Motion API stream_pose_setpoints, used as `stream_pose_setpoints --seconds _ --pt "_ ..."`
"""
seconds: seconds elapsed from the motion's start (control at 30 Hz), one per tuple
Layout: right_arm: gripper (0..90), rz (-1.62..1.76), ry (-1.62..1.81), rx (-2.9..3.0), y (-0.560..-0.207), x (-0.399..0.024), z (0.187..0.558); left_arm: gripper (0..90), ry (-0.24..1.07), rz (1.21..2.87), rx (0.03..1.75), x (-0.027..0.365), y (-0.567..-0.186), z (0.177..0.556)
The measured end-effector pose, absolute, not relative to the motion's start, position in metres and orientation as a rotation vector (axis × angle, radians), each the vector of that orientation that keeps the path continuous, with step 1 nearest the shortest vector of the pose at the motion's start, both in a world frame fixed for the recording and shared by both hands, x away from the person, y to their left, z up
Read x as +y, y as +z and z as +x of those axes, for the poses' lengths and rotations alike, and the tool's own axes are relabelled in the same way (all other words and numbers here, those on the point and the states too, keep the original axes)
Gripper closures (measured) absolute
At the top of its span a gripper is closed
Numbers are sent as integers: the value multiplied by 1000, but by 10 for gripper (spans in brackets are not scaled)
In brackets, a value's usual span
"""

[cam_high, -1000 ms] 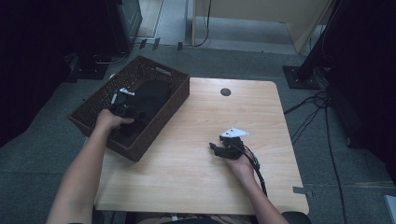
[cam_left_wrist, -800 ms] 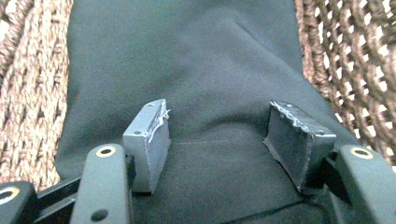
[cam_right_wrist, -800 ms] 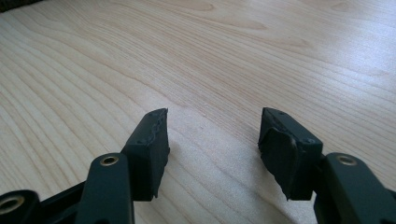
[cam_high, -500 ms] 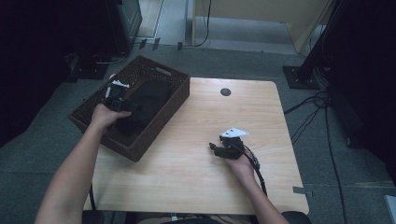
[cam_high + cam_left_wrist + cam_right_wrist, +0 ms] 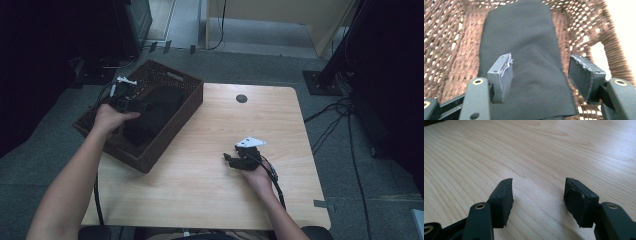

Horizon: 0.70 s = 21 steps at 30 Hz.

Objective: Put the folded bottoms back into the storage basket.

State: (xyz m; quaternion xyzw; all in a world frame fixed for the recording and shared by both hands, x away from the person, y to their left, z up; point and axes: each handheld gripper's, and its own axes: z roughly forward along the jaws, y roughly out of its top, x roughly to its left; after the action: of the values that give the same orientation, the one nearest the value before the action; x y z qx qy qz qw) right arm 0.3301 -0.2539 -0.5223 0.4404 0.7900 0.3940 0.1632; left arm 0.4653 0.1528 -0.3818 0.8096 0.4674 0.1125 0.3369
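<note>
Black cloth [image 5: 524, 57] lying folded inside wicker basket [image 5: 175, 127], apparently placed. Left gripper [image 5: 541, 72] hovering above cloth, jaws apart, empty. Right gripper [image 5: 539, 195] idling right of basket, open, empty. Left: withdrawing.

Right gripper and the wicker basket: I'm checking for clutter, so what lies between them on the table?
Nothing: in the high view only bare wooden table separates the right gripper from the basket.

You have one brown woven basket [image 5: 172, 132] on one wooden counter [image 5: 210, 190], and one folded black cloth [image 5: 150, 112] lying in that basket. You hold two grippers: left gripper [image 5: 131, 104], right gripper [image 5: 231, 160].
</note>
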Motion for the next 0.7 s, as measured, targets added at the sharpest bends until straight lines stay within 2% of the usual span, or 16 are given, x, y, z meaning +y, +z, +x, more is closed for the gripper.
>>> stream_pose_setpoints --seconds 0.2,0.57,0.7 --pt "400 1255 1124 2252 -522 -254 330 363 310 2129 1163 135 -369 458" --pt "400 1251 1123 2252 -522 -254 330 414 275 2140 1085 107 -358 447" --pt "400 1250 1121 2253 -522 -254 330 399 280 2144 1075 99 -358 444"
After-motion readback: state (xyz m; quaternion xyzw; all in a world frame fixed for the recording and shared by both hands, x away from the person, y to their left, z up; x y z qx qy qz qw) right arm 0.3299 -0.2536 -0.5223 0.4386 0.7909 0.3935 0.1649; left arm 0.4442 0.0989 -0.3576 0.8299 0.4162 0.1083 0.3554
